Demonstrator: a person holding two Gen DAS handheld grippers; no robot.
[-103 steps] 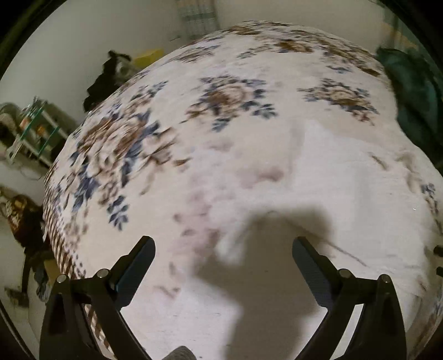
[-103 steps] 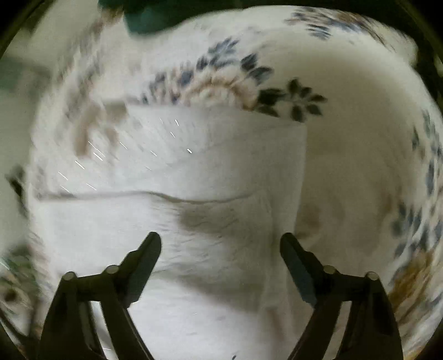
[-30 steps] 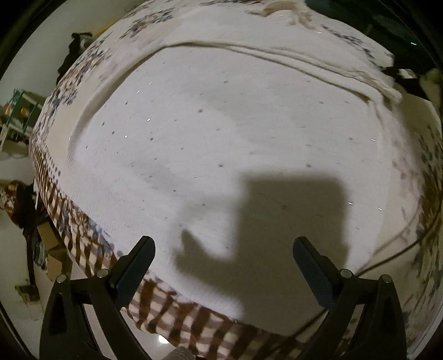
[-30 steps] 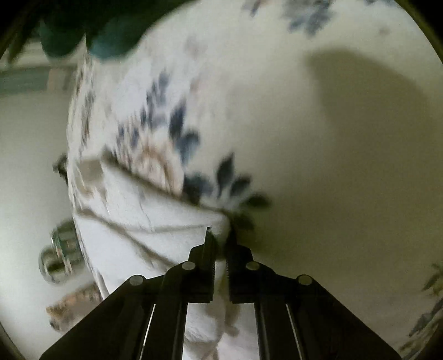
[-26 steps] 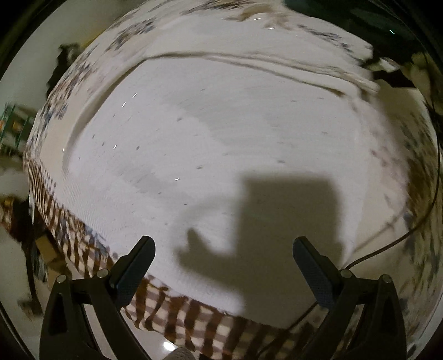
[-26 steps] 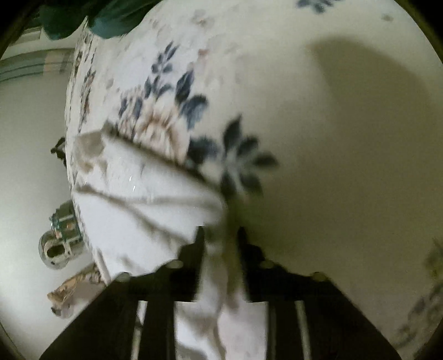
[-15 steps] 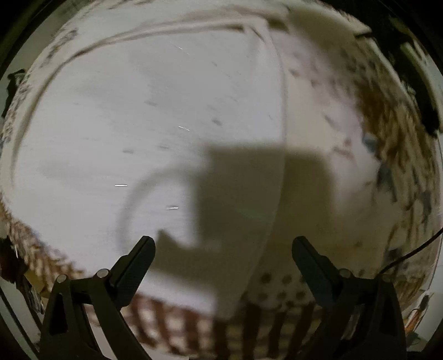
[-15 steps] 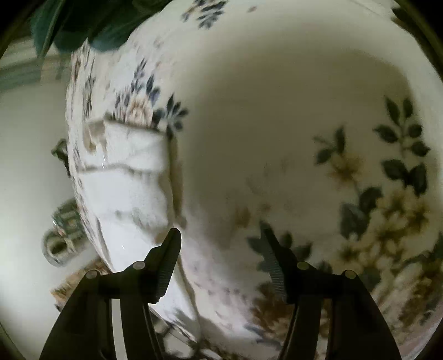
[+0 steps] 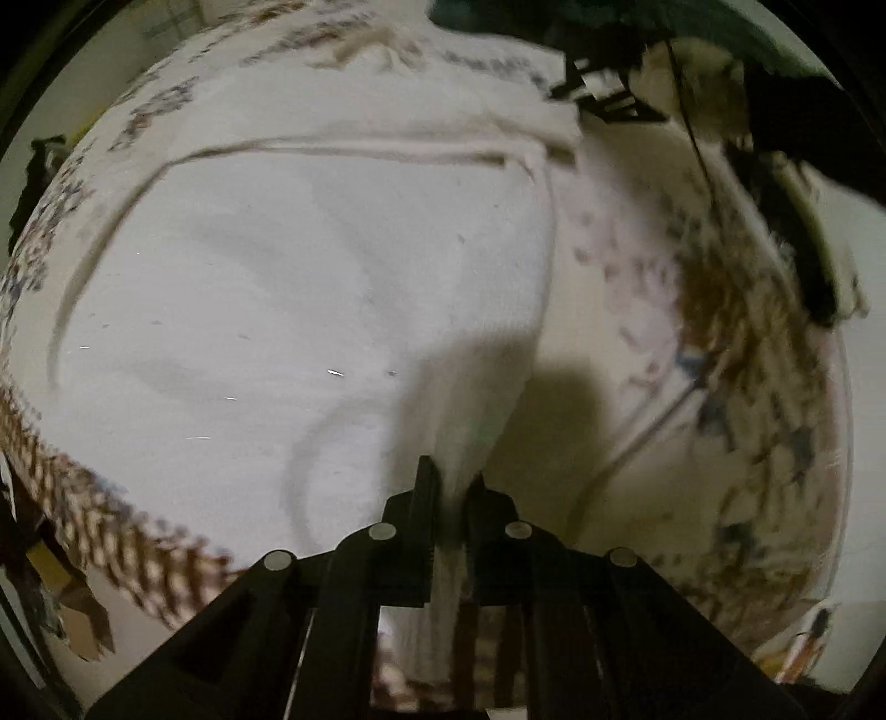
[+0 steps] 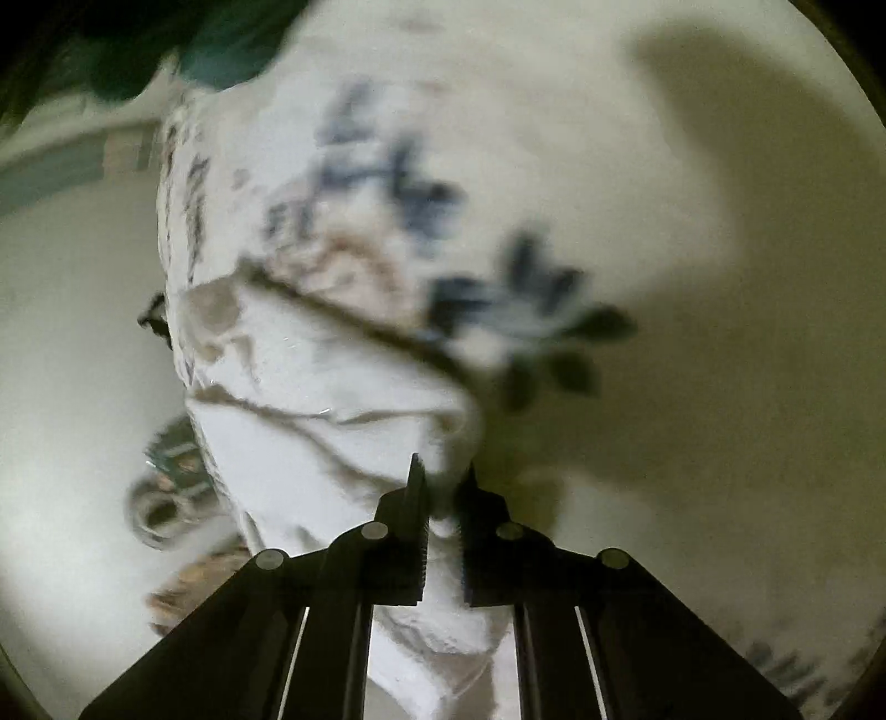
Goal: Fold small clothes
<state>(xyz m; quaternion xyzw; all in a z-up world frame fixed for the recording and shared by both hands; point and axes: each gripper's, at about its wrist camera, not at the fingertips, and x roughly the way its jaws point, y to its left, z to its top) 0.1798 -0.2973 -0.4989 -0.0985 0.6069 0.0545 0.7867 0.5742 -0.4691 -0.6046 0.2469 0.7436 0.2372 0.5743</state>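
Observation:
A white garment (image 9: pixel 310 288) lies spread over a flowered blanket (image 9: pixel 653 310) on a bed. My left gripper (image 9: pixel 449 476) is shut on the garment's near right corner, and the cloth rises in a pinched ridge between its fingers. In the right wrist view the same white garment (image 10: pixel 332 399) shows creased, and my right gripper (image 10: pixel 441 476) is shut on another corner of it, with cloth bunched between the black fingers. The blanket (image 10: pixel 692 277) lies to the right of that corner.
A dark green cloth (image 9: pixel 609 16) lies at the far end of the bed (image 10: pixel 183 50). Black gear and a thin cable (image 9: pixel 692 138) sit at the upper right. The checked blanket edge (image 9: pixel 111 531) drops to the floor at lower left; small objects (image 10: pixel 166 493) stand on the floor.
Both grippers stood open half a second ago and have closed on corners of the white garment. The left gripper has shifted right to the garment's edge; the right has come back to its corner.

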